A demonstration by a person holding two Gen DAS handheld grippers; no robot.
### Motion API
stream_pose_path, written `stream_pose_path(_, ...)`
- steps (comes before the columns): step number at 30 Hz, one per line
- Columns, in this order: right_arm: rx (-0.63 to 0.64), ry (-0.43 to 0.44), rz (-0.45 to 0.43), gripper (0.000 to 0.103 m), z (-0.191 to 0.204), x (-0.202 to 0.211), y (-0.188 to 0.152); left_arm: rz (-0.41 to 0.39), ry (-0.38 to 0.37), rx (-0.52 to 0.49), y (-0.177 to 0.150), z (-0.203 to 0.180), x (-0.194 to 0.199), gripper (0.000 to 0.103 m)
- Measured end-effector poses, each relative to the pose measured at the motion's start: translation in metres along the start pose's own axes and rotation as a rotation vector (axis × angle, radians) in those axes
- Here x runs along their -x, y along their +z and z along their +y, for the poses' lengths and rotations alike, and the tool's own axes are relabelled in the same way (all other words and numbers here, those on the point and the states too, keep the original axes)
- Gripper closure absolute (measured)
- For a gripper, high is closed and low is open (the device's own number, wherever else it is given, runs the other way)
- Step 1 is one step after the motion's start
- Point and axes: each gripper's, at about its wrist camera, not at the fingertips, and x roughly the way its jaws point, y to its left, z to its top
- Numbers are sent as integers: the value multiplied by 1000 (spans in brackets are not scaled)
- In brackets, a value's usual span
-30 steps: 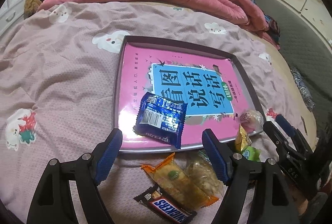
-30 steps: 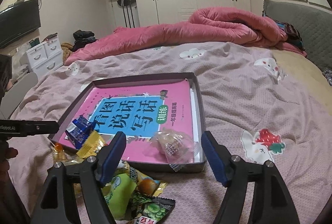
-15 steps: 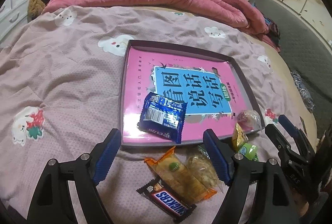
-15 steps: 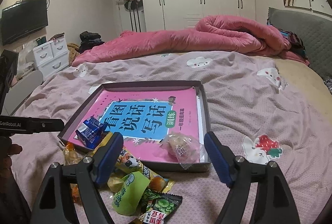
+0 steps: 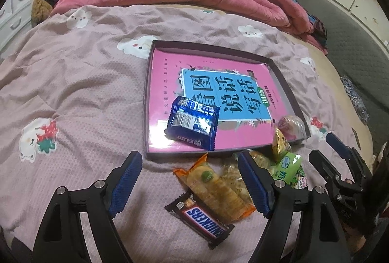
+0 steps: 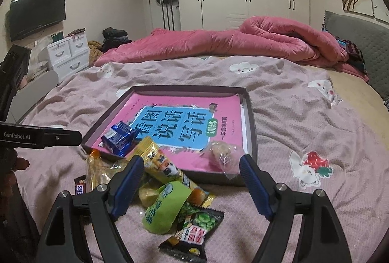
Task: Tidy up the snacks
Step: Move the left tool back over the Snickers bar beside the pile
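Note:
A dark shallow tray [image 5: 146, 102] [image 6: 251, 122] lies on the bed with a pink book inside. On the book lie a blue snack packet [image 5: 193, 123] [image 6: 119, 137] and a clear-wrapped round snack [image 5: 291, 125] [image 6: 223, 156]. Loose snacks lie before the tray: an orange packet [image 5: 214, 186], a Snickers bar [image 5: 203, 218], a green packet [image 6: 166, 205], a yellow tube [image 6: 163, 165], a black pea packet [image 6: 194, 233]. My left gripper [image 5: 192, 184] is open above the orange packet. My right gripper [image 6: 189, 184] is open above the green packet and also shows in the left wrist view [image 5: 340, 160].
A pink quilt [image 6: 243, 44] is piled at the far side of the bed. A grey headboard [image 6: 359, 44] stands at the right. White drawers [image 6: 69, 56] and a TV [image 6: 36, 12] are at the left, beyond the bed edge.
Both grippers have drawn back toward the near side, so more of the loose snack pile shows. Both stay open. The snacks have not moved.

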Motion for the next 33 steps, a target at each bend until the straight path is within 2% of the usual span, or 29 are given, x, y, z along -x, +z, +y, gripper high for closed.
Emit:
stream_pose_path(18, -18, -10, 27, 23, -1, 9, -9, 37, -3, -30, -24, -1, 2, 21)
stream_pose_path(22, -5, -10, 29, 23, 2, 10, -9, 69, -26, -18, -30, -1, 0, 21)
stream_pose_path(33, 31, -5, 48, 23, 12, 7, -12, 105, -22, -50, -44, -4, -4, 21)
